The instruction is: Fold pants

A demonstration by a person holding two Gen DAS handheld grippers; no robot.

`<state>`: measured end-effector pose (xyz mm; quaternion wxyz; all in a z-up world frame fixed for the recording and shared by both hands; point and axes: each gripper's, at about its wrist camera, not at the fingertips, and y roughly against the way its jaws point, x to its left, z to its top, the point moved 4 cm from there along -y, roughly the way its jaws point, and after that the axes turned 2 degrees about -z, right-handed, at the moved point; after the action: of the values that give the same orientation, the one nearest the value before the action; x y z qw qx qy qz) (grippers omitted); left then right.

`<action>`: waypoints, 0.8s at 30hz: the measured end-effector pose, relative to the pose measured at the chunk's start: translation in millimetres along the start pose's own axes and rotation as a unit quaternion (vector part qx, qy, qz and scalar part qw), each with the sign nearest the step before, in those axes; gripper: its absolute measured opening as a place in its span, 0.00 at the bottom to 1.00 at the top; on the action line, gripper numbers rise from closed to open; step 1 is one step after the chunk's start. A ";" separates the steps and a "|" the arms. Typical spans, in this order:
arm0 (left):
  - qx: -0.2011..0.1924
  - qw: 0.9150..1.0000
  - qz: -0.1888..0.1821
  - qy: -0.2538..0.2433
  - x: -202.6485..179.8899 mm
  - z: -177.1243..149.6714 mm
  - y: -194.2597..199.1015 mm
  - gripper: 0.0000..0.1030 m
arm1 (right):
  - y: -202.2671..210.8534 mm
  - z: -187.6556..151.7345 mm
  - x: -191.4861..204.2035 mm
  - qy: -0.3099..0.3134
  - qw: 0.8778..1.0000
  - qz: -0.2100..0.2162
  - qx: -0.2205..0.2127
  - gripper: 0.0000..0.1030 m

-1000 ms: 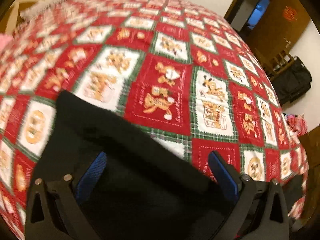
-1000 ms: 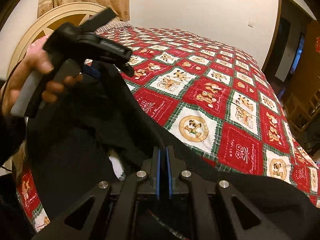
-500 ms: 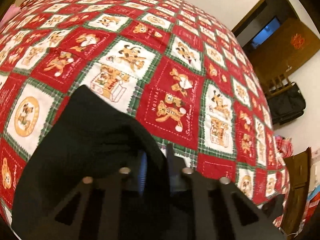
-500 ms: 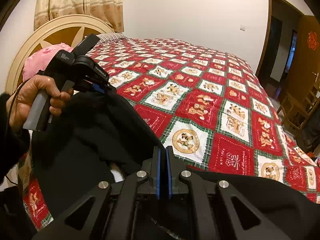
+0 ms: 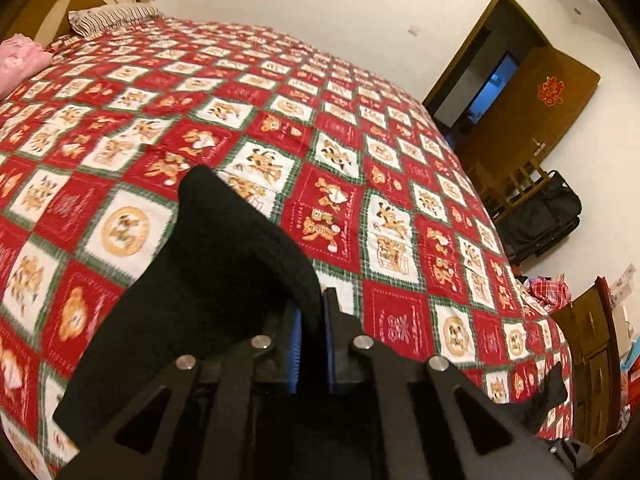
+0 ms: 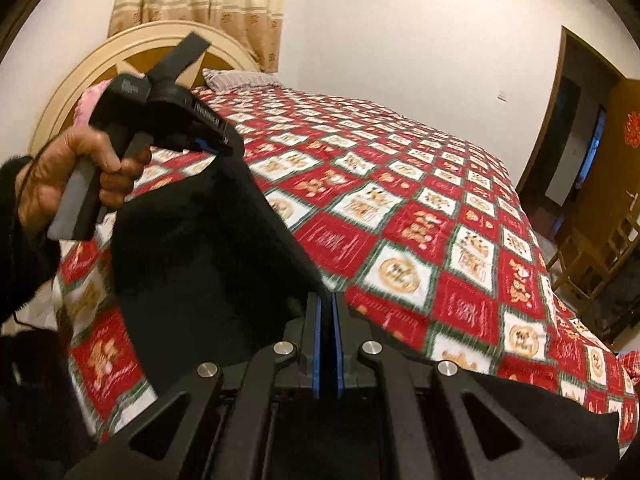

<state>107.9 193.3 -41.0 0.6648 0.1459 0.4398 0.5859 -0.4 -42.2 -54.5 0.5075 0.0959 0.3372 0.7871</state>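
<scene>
Item: black knit fabric pants (image 6: 208, 264), lifted over the bed's near edge, pinched by left gripper (image 5: 311, 344) and, apparently, right gripper (image 6: 328, 344); carry both ends level to fold evenly.

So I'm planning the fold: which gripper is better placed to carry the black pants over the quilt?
Probably left: the left gripper pinches the pants raised, farther over the quilt.

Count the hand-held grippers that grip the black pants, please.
2. The left hand-held gripper pinches the black pants at their raised left corner; the right hand-held gripper clamps their edge nearest its camera.
</scene>
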 end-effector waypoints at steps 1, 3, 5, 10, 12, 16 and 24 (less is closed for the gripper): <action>-0.003 1.000 -0.001 0.001 0.7 -4.3 3.7 0.10 | 3.5 -3.5 3.8 0.001 1.000 0.001 -0.001 0.05; -0.010 1.000 -0.005 0.004 4.8 -15.4 15.5 0.10 | 13.9 -8.6 12.9 -0.003 1.000 0.012 -0.003 0.02; -0.015 1.000 -0.007 0.007 8.0 -25.5 26.3 0.10 | 23.4 -12.6 21.9 0.004 1.000 0.015 -0.005 0.02; -0.030 1.000 0.008 -0.001 20.7 -52.0 51.5 0.10 | 24.9 -27.9 33.4 -0.013 0.999 0.045 0.014 0.02; -0.029 0.999 0.018 0.001 27.6 -64.6 53.3 0.10 | 20.5 -36.6 38.5 -0.019 0.998 0.056 0.027 0.02; -0.015 0.999 0.033 0.013 39.5 -88.8 46.0 0.10 | 21.6 -50.8 56.7 -0.001 0.996 0.077 0.043 0.02; -0.013 0.998 0.057 0.032 57.6 -122.4 46.4 0.10 | 17.1 -74.9 80.9 0.037 0.989 0.116 0.085 0.02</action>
<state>-19.0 218.8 -101.9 0.6181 0.1432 0.4441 0.6326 -87.7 -9.2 -115.7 0.3897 0.1481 0.4077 0.8124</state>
